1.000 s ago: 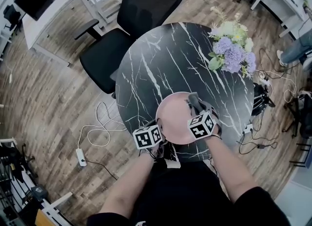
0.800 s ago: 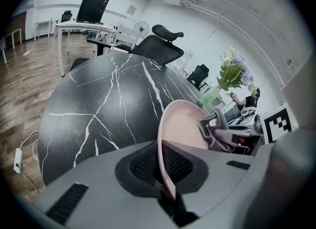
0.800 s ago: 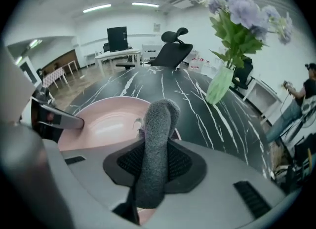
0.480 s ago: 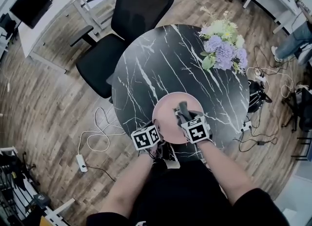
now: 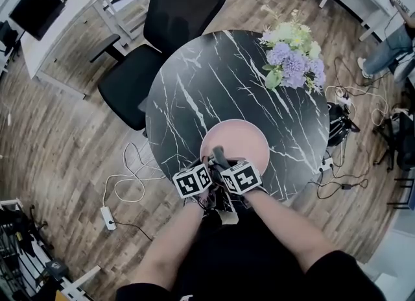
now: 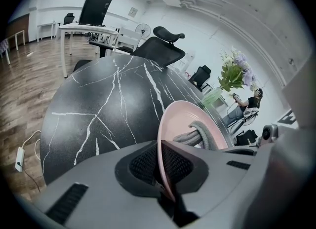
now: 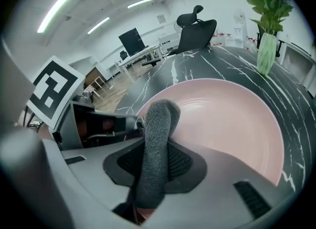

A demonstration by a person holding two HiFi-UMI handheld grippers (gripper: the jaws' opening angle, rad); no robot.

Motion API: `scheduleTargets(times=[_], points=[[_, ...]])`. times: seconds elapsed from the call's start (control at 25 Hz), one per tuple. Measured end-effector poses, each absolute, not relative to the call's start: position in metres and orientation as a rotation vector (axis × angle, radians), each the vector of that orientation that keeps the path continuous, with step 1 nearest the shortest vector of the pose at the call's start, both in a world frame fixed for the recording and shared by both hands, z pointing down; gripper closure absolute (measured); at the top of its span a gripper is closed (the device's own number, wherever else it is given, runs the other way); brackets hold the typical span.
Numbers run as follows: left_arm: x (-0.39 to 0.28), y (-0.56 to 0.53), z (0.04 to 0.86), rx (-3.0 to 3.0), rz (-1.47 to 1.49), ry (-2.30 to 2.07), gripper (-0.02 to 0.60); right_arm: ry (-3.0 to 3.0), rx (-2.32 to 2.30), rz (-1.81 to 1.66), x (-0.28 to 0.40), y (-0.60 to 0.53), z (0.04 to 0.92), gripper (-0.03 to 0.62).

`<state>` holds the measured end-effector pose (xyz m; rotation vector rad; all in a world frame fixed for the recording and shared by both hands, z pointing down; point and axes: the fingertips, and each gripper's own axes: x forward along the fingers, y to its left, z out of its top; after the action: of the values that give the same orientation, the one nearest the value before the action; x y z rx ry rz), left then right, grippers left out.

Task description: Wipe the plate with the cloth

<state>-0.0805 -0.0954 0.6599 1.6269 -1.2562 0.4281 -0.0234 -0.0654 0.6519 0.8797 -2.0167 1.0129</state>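
I work with two claws on one pink plate, which lies at the lower centre of the head view, at the near edge of the round black marbled surface. My left claw is clenched on the plate's near rim, pinched thin between both pads. My right claw is clamped on one grey cloth, whose folded end stands over the plate's left part, just beside the left claw. One bunch of flowers stands at the upper right, and one black chair stands beyond the surface.
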Motion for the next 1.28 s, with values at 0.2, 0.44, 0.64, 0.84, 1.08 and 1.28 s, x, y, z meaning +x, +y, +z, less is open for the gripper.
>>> scheduleTargets(times=[0.2, 0.44, 0.64, 0.84, 1.08, 1.28], points=[[-0.081, -0.095, 0.659, 1.630, 0.429, -1.257, 0.548, -2.022, 0.816, 0.900, -0.025, -0.061, 0.654, 0.485], [-0.080, -0.096, 0.661, 1.633, 0.434, -1.258, 0.548, -2.003, 0.776, 0.754, -0.018, -0.060, 0.654, 0.485], [-0.081, -0.095, 0.660, 1.629, 0.435, -1.260, 0.548, -1.950, 0.794, 0.628, 0.007, -0.065, 0.654, 0.485], [-0.081, -0.095, 0.660, 1.625, 0.437, -1.259, 0.548, -1.888, 0.836, 0.486, 0.040, -0.075, 0.655, 0.485], [-0.081, -0.095, 0.660, 1.624, 0.439, -1.261, 0.548, -1.799, 0.856, 0.272, 0.073, -0.090, 0.657, 0.487], [-0.080, -0.095, 0.659, 1.630, 0.444, -1.260, 0.548, -1.741, 0.874, 0.195, 0.098, -0.109, 0.657, 0.485]])
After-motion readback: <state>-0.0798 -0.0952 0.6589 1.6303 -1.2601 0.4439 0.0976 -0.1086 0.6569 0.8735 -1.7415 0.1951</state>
